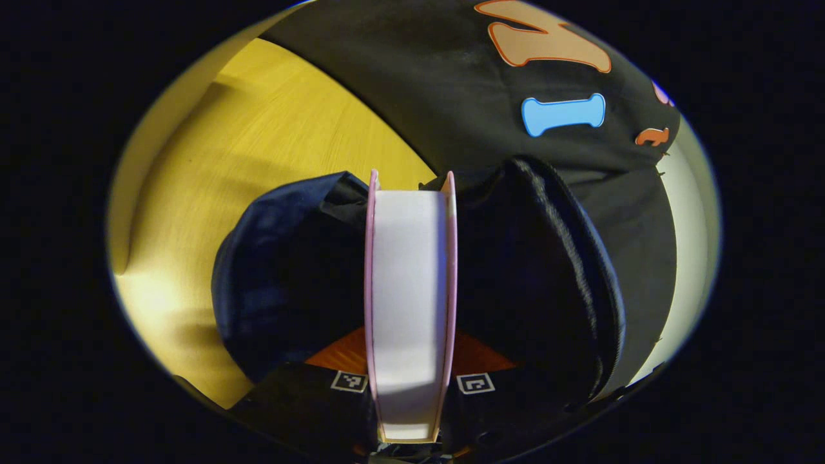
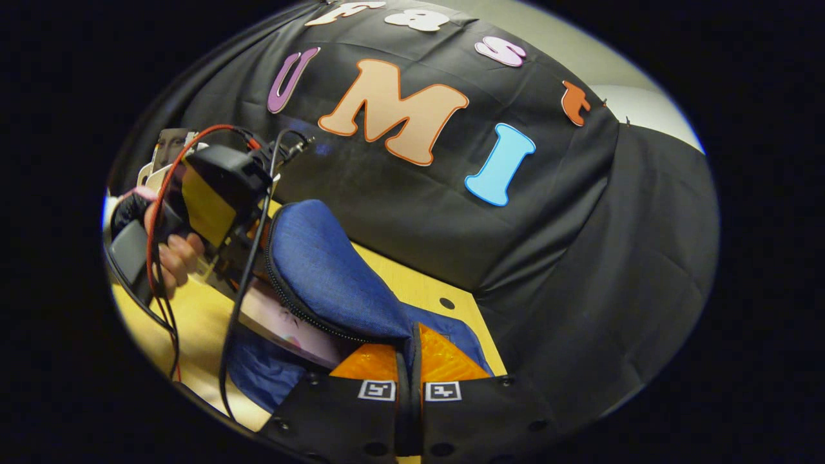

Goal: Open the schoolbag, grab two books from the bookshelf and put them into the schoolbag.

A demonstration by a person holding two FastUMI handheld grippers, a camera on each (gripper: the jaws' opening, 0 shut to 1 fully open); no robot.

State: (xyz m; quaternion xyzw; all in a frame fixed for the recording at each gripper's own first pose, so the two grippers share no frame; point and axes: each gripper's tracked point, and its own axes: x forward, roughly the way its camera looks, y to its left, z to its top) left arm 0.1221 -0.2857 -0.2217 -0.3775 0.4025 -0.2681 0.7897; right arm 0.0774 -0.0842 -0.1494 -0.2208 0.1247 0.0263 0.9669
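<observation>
My left gripper (image 1: 411, 357) is shut on a book (image 1: 411, 283) with pink covers and white pages, seen edge-on. The book stands in the open mouth of the dark blue schoolbag (image 1: 277, 270), whose sides spread to both sides of it. In the right gripper view, my right gripper (image 2: 410, 364) is shut on the schoolbag's zippered flap (image 2: 329, 270) and holds it raised. Under the flap the pink book (image 2: 290, 322) slants into the bag. The left gripper's body and the hand (image 2: 177, 254) holding it are at the left.
The schoolbag lies on a yellow wooden table (image 1: 258, 142) against the black cloth wall. At the far left of the right gripper view, a white bookshelf (image 2: 147, 173) with a book (image 2: 173, 143) stands behind the hand. Red and black cables (image 2: 161, 193) hang from the left gripper.
</observation>
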